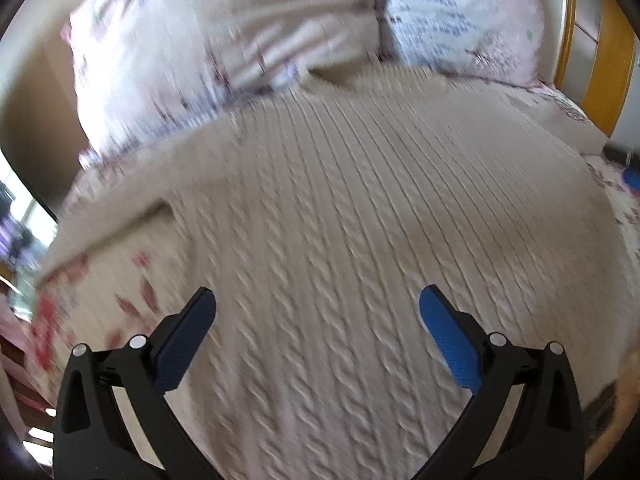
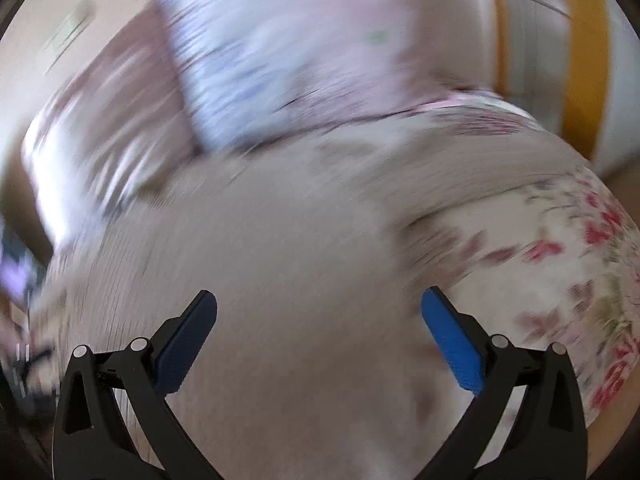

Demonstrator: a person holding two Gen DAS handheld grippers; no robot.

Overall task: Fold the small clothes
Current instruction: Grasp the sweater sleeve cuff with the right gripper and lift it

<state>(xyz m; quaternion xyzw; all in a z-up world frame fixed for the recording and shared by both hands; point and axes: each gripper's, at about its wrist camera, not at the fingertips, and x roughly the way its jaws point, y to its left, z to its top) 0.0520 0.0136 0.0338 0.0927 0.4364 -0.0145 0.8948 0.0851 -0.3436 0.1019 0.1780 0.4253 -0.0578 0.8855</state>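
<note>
Left claw (image 1: 318,306): released, jaws wide, nothing between them, poised over the cream cable-knit sweater (image 1: 360,208). Right claw (image 2: 319,308): likewise released, empty. Sweater: spread flat on the bed's floral sheet (image 1: 100,300), directly ahead of both claws, ribs running away toward the pillows (image 1: 224,36). Left claw appears nearer the sweater's left edge. Containers: none visible.
</note>
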